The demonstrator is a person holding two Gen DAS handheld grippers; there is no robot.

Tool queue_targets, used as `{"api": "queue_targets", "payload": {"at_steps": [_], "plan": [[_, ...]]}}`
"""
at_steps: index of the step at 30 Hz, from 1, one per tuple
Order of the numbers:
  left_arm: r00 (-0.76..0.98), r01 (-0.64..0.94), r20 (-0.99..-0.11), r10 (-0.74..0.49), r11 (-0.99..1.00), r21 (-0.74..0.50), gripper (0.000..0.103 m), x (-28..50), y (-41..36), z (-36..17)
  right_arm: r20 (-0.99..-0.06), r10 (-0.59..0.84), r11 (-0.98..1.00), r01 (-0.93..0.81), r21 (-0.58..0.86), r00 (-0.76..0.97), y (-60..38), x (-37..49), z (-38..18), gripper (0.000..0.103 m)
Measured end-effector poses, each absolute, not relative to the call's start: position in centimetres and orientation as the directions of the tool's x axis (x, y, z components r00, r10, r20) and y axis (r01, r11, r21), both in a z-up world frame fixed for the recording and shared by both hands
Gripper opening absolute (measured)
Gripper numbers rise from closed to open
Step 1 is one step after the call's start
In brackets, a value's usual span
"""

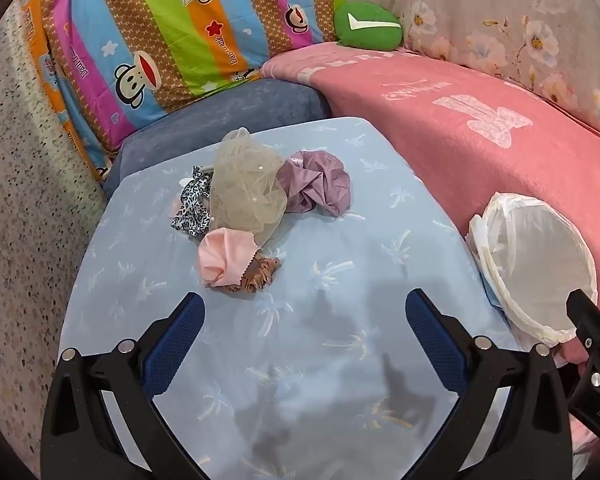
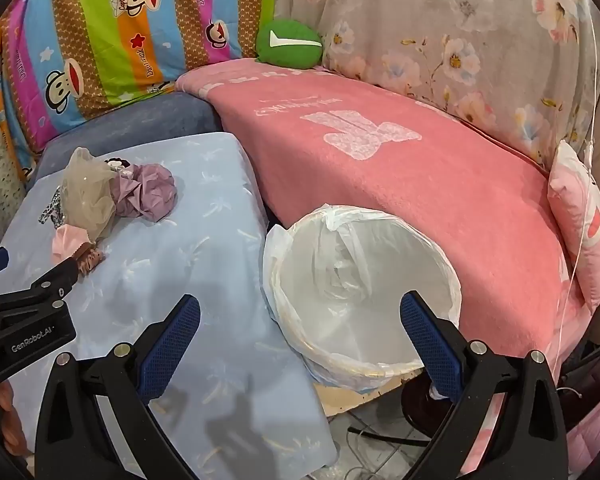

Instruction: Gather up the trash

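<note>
A pile of crumpled scraps lies on the light blue table cover (image 1: pixel 308 280): beige netting (image 1: pixel 246 190), purple cloth (image 1: pixel 320 184), a leopard-print strip (image 1: pixel 192 204), a pink cloth (image 1: pixel 220 254) and a brown frilly piece (image 1: pixel 256 276). The pile also shows in the right wrist view (image 2: pixel 112 196). A white-lined bin (image 2: pixel 360 292) stands at the table's right edge, also in the left wrist view (image 1: pixel 536 264). My left gripper (image 1: pixel 304 312) is open and empty, just short of the pile. My right gripper (image 2: pixel 300 316) is open and empty over the bin's near rim.
A pink blanket (image 2: pixel 400 168) covers the sofa behind the bin. A striped cartoon quilt (image 1: pixel 160 40), a green cushion (image 1: pixel 368 26) and a floral cover (image 2: pixel 460 40) line the back. A pink pillow (image 2: pixel 580 216) lies at far right. Cables lie on the floor (image 2: pixel 380 440).
</note>
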State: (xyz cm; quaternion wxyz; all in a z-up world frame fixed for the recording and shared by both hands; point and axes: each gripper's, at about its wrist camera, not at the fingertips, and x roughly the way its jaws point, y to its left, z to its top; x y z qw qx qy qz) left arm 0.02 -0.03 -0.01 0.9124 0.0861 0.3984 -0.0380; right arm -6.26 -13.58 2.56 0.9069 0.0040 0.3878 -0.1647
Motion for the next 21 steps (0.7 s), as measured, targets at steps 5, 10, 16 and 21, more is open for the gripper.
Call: {"api": "queue_targets", "payload": {"at_steps": [5, 10, 16, 21], "plan": [[0.675, 0.144, -0.738, -0.004, 0.982, 0.126, 0.096, 0.2, -0.2, 0.0, -0.704, -0.296, 0.944, 0.308, -0.115, 0.646, -13.7, -6.3, 2.7, 0.097], [0.678, 0.133, -0.735, -0.003, 0.984, 0.119, 0.096, -0.5, 0.6, -0.1, -0.704, -0.292, 0.946, 0.306, -0.11, 0.647, -13.9, -6.5, 2.9, 0.097], [0.677, 0.132, -0.736, 0.0, 0.984, 0.122, 0.096, -1.0, 0.9, -0.3, -0.703, -0.295, 0.945, 0.304, -0.116, 0.647, -14.0, -6.6, 2.9, 0.097], [0.675, 0.126, -0.738, 0.006, 0.985, 0.122, 0.096, -0.4, 0.1, -0.1, -0.702, -0.296, 0.945, 0.305, -0.117, 0.647, -13.9, -6.6, 2.9, 0.097]]}}
